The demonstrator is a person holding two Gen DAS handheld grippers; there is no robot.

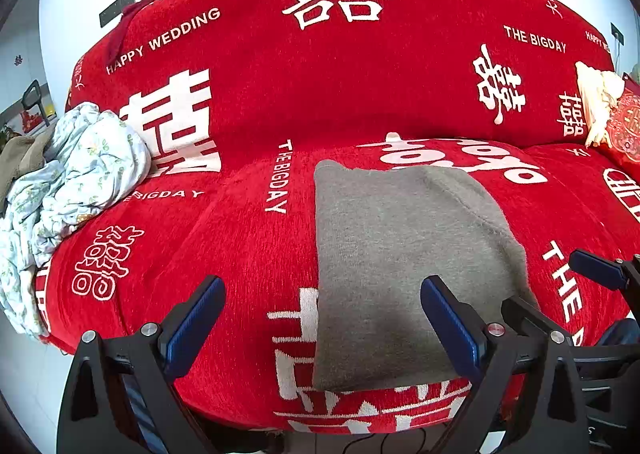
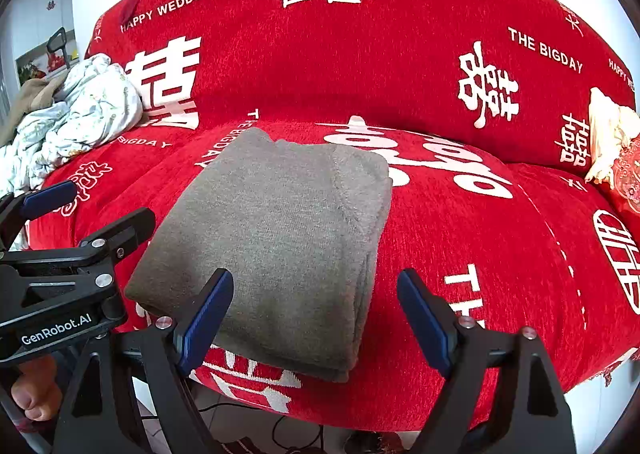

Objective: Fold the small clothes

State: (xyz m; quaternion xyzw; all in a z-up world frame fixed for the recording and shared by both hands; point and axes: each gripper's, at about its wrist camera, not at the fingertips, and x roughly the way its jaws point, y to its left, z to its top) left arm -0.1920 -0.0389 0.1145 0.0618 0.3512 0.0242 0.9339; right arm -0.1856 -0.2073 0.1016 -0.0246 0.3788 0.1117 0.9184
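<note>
A grey knitted garment (image 1: 404,266) lies folded into a flat rectangle on the red sofa seat (image 1: 240,238); it also shows in the right wrist view (image 2: 280,238). My left gripper (image 1: 322,318) is open and empty, held just before the sofa's front edge, its right finger over the garment's near part. My right gripper (image 2: 316,314) is open and empty, held above the garment's near right corner. The left gripper also shows at the left of the right wrist view (image 2: 88,213).
A crumpled pale blue floral cloth (image 1: 68,193) is piled at the sofa's left end. A cream cloth (image 2: 608,133) and a red cushion (image 2: 628,177) sit at the right end. The red backrest (image 1: 340,65) rises behind. Tiled floor with cables lies below the sofa's front edge.
</note>
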